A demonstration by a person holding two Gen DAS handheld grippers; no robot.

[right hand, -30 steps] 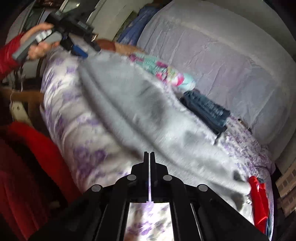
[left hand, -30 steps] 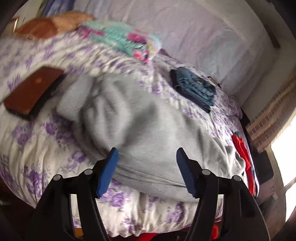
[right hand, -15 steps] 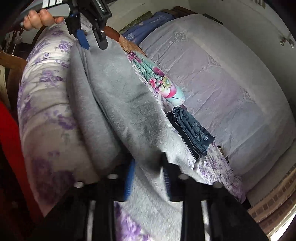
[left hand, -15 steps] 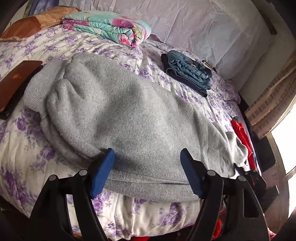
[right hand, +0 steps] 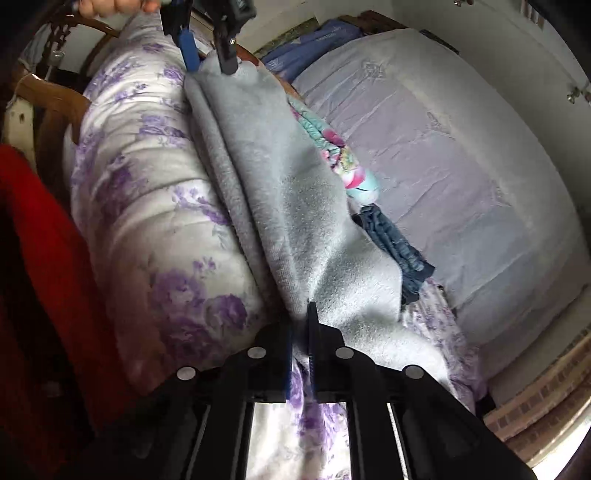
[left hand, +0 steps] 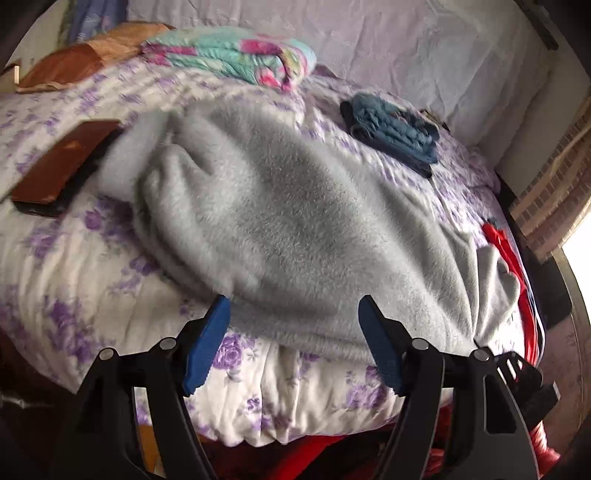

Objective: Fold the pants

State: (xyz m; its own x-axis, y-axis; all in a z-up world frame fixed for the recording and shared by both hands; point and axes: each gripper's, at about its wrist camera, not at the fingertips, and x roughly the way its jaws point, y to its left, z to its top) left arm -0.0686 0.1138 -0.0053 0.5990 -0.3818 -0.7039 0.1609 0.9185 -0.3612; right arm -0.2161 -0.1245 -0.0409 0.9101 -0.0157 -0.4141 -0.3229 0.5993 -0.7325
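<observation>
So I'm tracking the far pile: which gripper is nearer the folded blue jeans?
Right. The right gripper, shut on the grey pants' end, sits just short of the jeans; the left gripper is open at the pants' opposite end, farther off.

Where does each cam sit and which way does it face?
Left wrist: on the left tool, angled down across the floral bed at the grey fleece pants, folded jeans beyond; its own open blue-padded fingers show, fabric edge between them.
Right wrist: on the right tool, looking along the pants from one end; its fingers are shut on the fabric; the left tool and a hand show at the far end.
Shared: pants, jeans, floral blanket, left tool.
</observation>
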